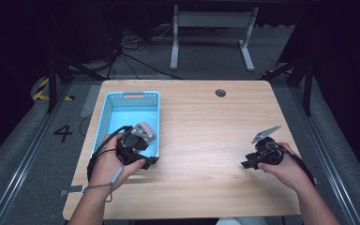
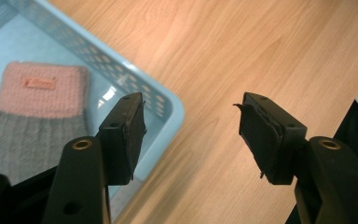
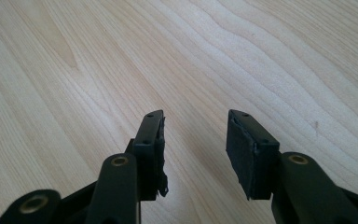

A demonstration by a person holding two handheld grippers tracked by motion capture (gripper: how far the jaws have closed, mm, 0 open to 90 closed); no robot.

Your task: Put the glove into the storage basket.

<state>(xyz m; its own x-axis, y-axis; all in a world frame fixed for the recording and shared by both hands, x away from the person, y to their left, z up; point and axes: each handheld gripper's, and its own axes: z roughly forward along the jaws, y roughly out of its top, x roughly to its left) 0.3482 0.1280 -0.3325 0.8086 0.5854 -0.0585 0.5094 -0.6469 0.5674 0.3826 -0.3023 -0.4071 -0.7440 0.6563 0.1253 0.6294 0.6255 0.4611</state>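
While my left tongs (image 2: 189, 133) hang open and empty over the near corner of the blue basket (image 2: 170, 109), the knitted sleeve (image 2: 35, 121) lies flat inside it.

Nearest me, my right tongs (image 3: 193, 151) also gape with nothing between them, over bare table (image 3: 214, 56). Farther off, the sleeve looks soft, light and floppy, pink band above grey ribbing; I judge it unbreakable but limp, best pinched at the thick pink cuff, where the knit should bunch and grip.
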